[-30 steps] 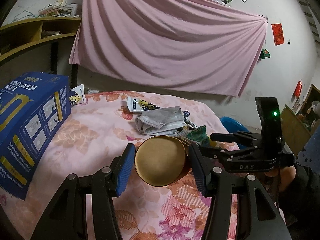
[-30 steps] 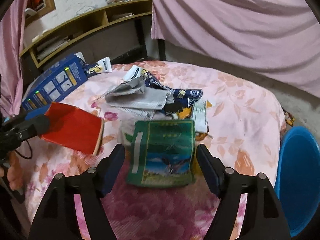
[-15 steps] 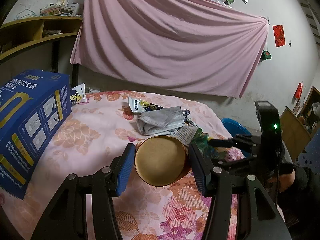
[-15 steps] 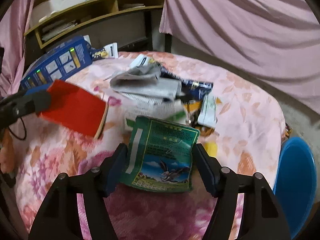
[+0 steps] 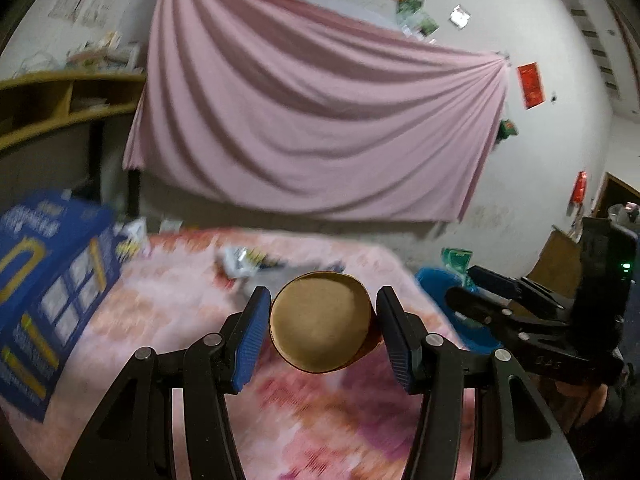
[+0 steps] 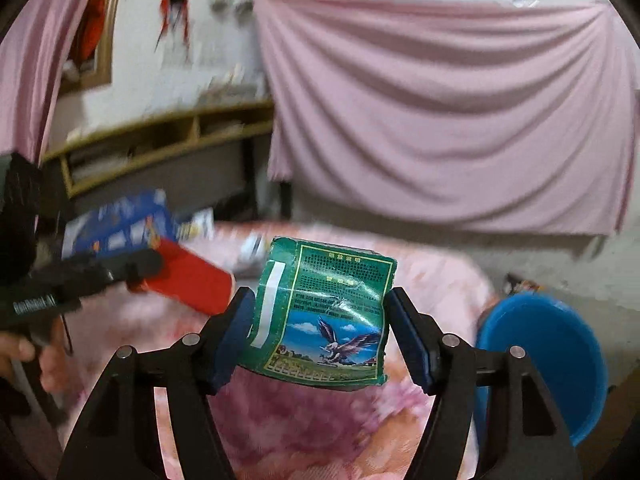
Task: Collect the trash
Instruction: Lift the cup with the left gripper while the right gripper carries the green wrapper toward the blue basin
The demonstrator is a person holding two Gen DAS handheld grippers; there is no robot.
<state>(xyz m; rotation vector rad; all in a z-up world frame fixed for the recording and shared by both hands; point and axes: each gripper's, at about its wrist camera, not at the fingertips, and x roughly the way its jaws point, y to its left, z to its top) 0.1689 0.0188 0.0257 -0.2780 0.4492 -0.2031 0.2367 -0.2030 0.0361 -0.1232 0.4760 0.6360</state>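
Green wrapper (image 6: 324, 316) clamped in right tool (image 6: 320, 340), lifted off the table.

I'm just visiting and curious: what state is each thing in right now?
Left claw: shut on the red cup.
Red cup: held on its side, lifted.
Right claw: just closed on the green packet.
Green packet: crumpled, lifted off the table.
Blue bucket: open, beside the table.
Blue box: closed.

Black open-frame left gripper (image 5: 320, 320) with ribbed blue pads (image 5: 248, 340) and silver pivot screws, matching right gripper (image 6: 320, 336), white lettering along its black side, green indicator light on a boxy black housing
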